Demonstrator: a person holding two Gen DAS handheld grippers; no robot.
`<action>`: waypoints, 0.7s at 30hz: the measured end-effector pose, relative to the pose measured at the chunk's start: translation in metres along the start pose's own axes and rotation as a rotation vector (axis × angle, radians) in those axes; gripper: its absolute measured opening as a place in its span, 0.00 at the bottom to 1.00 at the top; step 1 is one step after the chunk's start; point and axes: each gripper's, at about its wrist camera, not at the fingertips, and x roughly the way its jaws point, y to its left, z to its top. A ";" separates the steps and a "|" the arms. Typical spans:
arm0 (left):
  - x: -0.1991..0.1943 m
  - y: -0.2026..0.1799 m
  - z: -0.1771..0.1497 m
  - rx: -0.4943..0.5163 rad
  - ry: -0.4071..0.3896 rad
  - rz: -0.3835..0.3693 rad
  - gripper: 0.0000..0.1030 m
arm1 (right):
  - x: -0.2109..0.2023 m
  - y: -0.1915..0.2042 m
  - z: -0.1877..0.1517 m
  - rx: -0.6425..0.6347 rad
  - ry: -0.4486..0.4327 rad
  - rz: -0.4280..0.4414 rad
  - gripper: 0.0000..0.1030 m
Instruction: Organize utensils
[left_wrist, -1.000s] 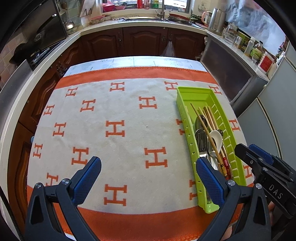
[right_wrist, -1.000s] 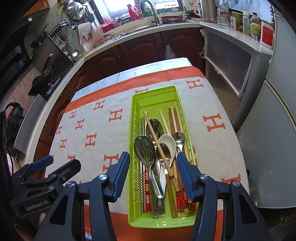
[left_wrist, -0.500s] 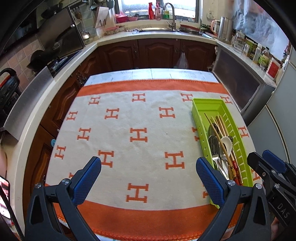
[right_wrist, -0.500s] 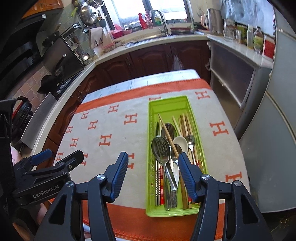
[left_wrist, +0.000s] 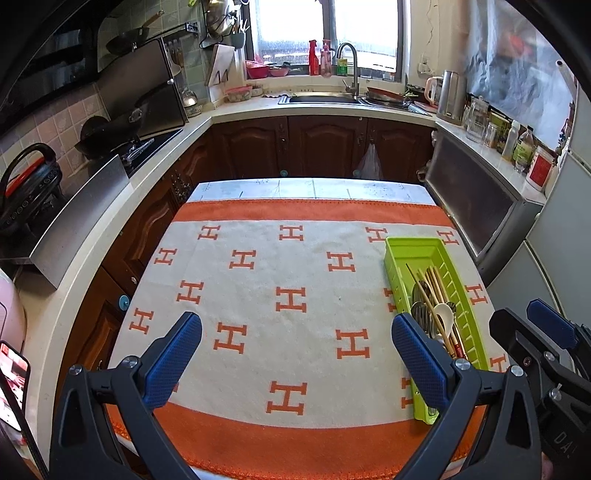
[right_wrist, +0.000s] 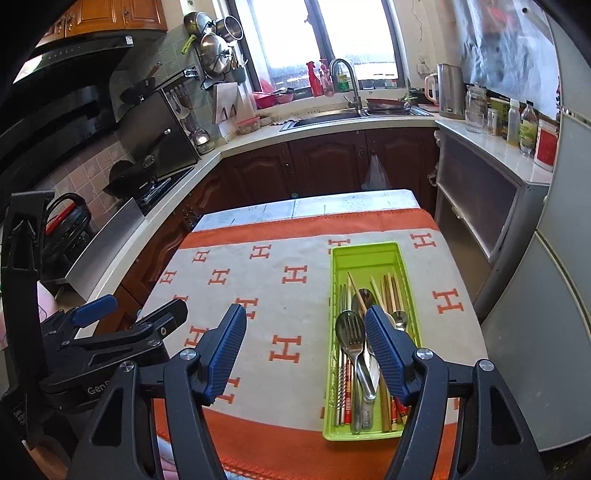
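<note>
Green utensil tray (right_wrist: 369, 254) on the right side of the orange-and-white H-patterned cloth (left_wrist: 288, 258), holding chopsticks (right_wrist: 388, 291), a fork (right_wrist: 352, 334), spoons and a white ladle-spoon (left_wrist: 441, 315). Left gripper (left_wrist: 295, 354) above the cloth, wide apart, nothing between. Right gripper (right_wrist: 304, 352) near the tray's left edge, jaws opening, empty.
</note>
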 end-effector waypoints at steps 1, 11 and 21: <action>-0.001 0.000 0.000 0.001 -0.001 0.001 0.99 | -0.002 0.002 0.000 -0.002 -0.001 0.001 0.66; -0.002 0.001 0.000 -0.003 -0.006 0.002 0.99 | -0.003 0.004 0.001 0.003 0.010 -0.001 0.67; -0.004 0.001 0.000 -0.009 -0.009 0.003 0.99 | 0.002 0.002 0.002 0.008 0.017 -0.003 0.67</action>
